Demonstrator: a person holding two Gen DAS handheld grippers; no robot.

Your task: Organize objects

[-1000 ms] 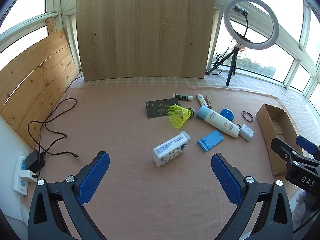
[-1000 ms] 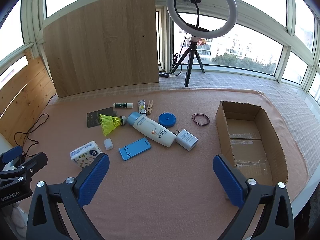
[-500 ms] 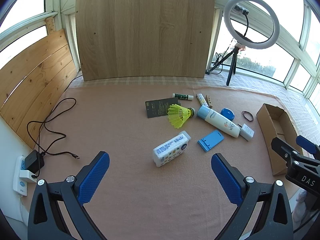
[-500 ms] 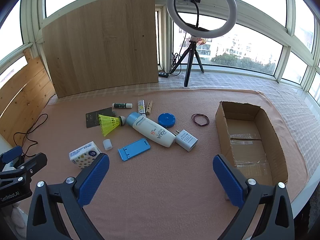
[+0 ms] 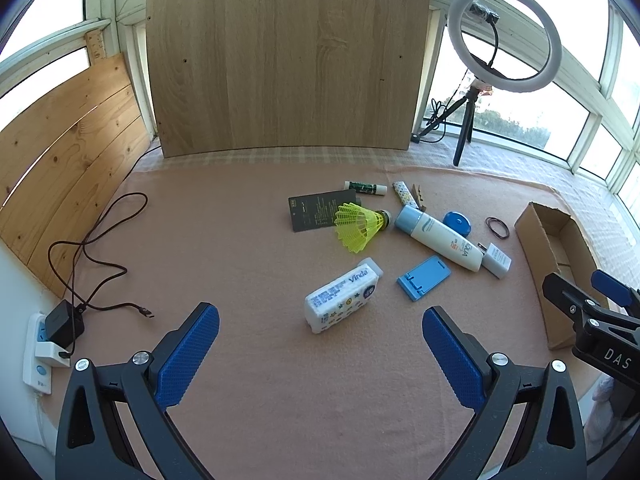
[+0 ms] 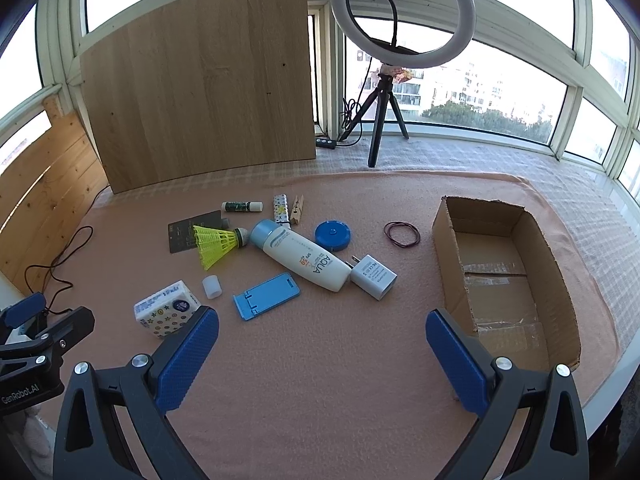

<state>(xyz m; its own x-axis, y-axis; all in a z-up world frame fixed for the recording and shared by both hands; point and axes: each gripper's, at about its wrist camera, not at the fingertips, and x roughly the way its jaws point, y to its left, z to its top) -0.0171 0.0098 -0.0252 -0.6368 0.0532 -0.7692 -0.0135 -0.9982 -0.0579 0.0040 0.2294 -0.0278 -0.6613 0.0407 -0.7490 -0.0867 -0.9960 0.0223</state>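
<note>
From the left wrist view, the left gripper [image 5: 321,340] hangs spread wide and empty above the pink cloth [image 5: 248,240], with the white soft tissue pack [image 5: 342,301] just beyond its fingertips; the pack looks light and squashy, best pinched across its short sides, and its long axis runs from near-left to far-right. From the right wrist view, the right gripper [image 6: 322,348] is likewise splayed, holding nothing. The white sunscreen bottle with a blue cap [image 6: 301,255] looks stiff and slick; cap far-left, base touching the white charger plug [image 6: 373,277]. The open cardboard box [image 6: 560,264] sits empty at right.
</note>
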